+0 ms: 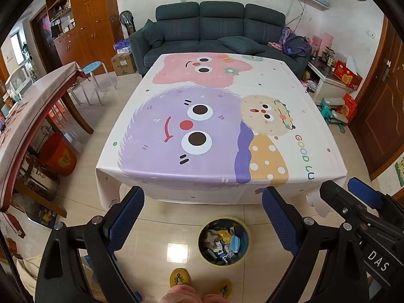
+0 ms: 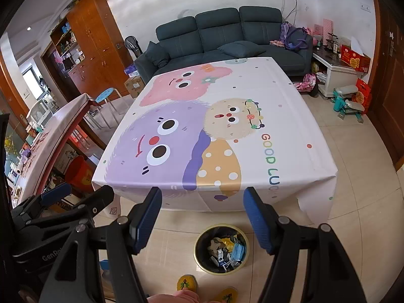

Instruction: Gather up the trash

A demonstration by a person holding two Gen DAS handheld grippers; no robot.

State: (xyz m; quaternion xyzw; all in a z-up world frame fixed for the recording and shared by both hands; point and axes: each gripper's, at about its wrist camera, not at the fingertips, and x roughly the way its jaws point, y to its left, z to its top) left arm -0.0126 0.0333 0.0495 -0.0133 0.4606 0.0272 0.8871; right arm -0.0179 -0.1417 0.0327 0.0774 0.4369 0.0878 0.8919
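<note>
A round dark bin with a yellow rim stands on the floor in front of the table; it holds several pieces of trash, among them a blue face mask and yellow wrappers. It also shows in the right wrist view. The table has a cartoon-monster cloth with nothing on it. My left gripper is open and empty, held above the bin. My right gripper is open and empty too, beside the left one; it shows at the right edge of the left wrist view.
A dark sofa stands behind the table. A second table with a blue stool is at the left, an orange bucket under it. Boxes and toys lie at the right. The person's slippers are below.
</note>
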